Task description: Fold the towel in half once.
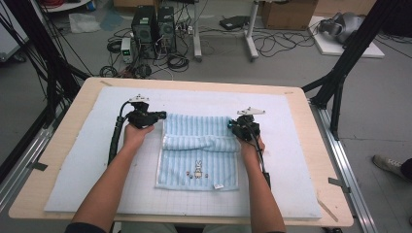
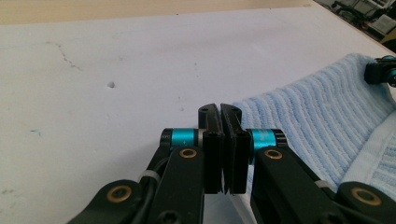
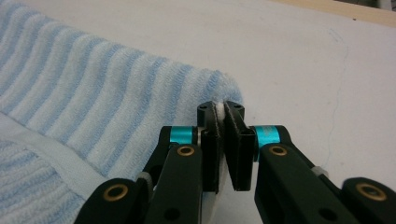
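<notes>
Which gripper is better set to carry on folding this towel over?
Right. The right gripper is shut on the towel, cloth showing between its jaws. The left gripper looks shut beside the corner, gripping nothing visible.

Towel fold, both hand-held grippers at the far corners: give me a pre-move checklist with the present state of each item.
1. Right hand-held gripper pinching the towel: ok, white fabric shows between the jaws.
2. Left hand-held gripper holding towel: cannot tell; jaws shut, no fabric visible between them.
3. Near part lying flat on the white mat: ok.
4. Far edge folded evenly: not ok, it looks bunched.
5. Mat nearby free of other things: ok.
</notes>
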Demonstrator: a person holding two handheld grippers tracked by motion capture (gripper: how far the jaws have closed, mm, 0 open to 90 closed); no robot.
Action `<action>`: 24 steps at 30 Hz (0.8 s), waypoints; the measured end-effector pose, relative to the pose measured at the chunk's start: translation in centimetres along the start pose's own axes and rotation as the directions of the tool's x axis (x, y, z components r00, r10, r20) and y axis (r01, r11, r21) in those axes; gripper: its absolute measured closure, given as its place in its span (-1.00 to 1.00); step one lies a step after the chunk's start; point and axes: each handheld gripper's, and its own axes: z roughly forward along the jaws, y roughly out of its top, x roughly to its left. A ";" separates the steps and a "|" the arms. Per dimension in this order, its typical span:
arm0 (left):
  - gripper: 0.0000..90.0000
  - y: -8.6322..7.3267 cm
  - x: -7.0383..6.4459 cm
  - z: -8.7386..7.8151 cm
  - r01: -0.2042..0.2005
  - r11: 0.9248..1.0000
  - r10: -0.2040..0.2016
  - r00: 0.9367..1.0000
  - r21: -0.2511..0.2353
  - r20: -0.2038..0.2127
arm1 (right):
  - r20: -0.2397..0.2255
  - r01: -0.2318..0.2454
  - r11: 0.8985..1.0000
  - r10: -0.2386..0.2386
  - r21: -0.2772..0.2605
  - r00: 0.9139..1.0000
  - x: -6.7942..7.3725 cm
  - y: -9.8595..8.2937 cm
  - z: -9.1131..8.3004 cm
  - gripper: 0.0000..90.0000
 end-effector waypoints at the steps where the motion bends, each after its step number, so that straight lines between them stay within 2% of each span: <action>1: 0.93 -0.1 0.1 0.1 0.001 1.000 -0.001 1.000 0.005 0.007 | 0.001 0.005 1.000 -0.005 0.004 1.000 -0.1 0.0 0.1 0.86; 2: 0.90 -0.2 0.1 0.1 0.003 1.000 -0.003 1.000 0.006 0.010 | 0.000 0.002 1.000 -0.002 0.010 1.000 -0.1 -0.1 0.1 0.80; 3: 0.73 -0.3 0.2 0.0 0.020 1.000 -0.020 1.000 -0.001 0.007 | -0.002 -0.007 1.000 0.008 0.016 1.000 -0.1 -0.1 0.0 0.69; 4: 0.42 -0.3 0.3 -0.1 0.053 0.999 -0.053 0.999 -0.004 0.011 | 0.002 -0.011 1.000 0.011 0.014 1.000 -0.2 -0.2 0.0 0.57; 5: 0.24 -0.3 0.4 -0.2 0.071 0.997 -0.071 0.997 -0.006 0.018 | -0.006 -0.031 0.999 0.031 0.014 1.000 -0.3 -0.2 -0.2 0.53; 8: 0.20 -0.4 0.1 -0.9 0.072 0.997 -0.071 0.996 -0.018 0.048 | -0.019 -0.029 1.000 0.030 0.005 0.999 -0.5 0.0 -1.0 0.45; 10: 0.20 -0.5 -0.2 -1.4 0.069 0.998 -0.068 0.995 -0.010 0.072 | -0.033 -0.023 1.000 0.023 0.003 0.999 -0.6 0.1 -1.5 0.40; 11: 0.19 -0.5 -0.4 -1.6 0.066 0.998 -0.066 0.994 0.000 0.088 | -0.039 -0.022 1.000 0.022 0.011 0.999 -0.5 0.1 -1.8 0.37; 13: 0.18 -0.9 -1.0 -2.0 0.050 0.999 -0.049 0.993 -0.015 0.105 | -0.056 -0.008 1.000 0.009 0.012 0.998 -0.5 0.2 -2.4 0.31; 15: 0.17 -1.3 -1.4 -2.5 0.049 0.999 -0.047 0.991 -0.010 0.124 | -0.063 0.003 1.000 -0.003 0.011 0.998 -0.4 0.2 -3.2 0.25; 17: 0.09 -1.6 -1.8 -2.8 0.053 0.998 -0.054 0.989 0.014 0.137 | -0.066 0.006 1.000 -0.005 0.015 0.998 -0.3 0.3 -4.1 0.18; 19: 0.08 -2.0 -2.2 -3.3 0.049 0.999 -0.048 0.989 -0.010 0.141 | -0.069 0.011 1.000 -0.010 0.012 0.998 -0.4 0.3 -4.7 0.13; 22: 0.03 -2.6 -2.7 -3.6 0.035 0.999 -0.036 0.988 0.007 0.153 | -0.076 0.016 1.000 -0.015 0.022 0.997 -0.6 0.1 -5.7 0.08; 23: 0.04 -2.9 -2.9 -3.7 0.041 0.999 -0.042 0.986 0.009 0.158 | -0.080 0.020 0.999 -0.018 0.025 0.997 -0.7 0.0 -6.0 0.07; 24: 0.10 -3.1 -3.0 -3.7 0.031 0.999 -0.033 0.985 0.017 0.169 | -0.083 0.016 0.999 -0.014 0.030 0.996 -0.7 -0.2 -6.2 0.05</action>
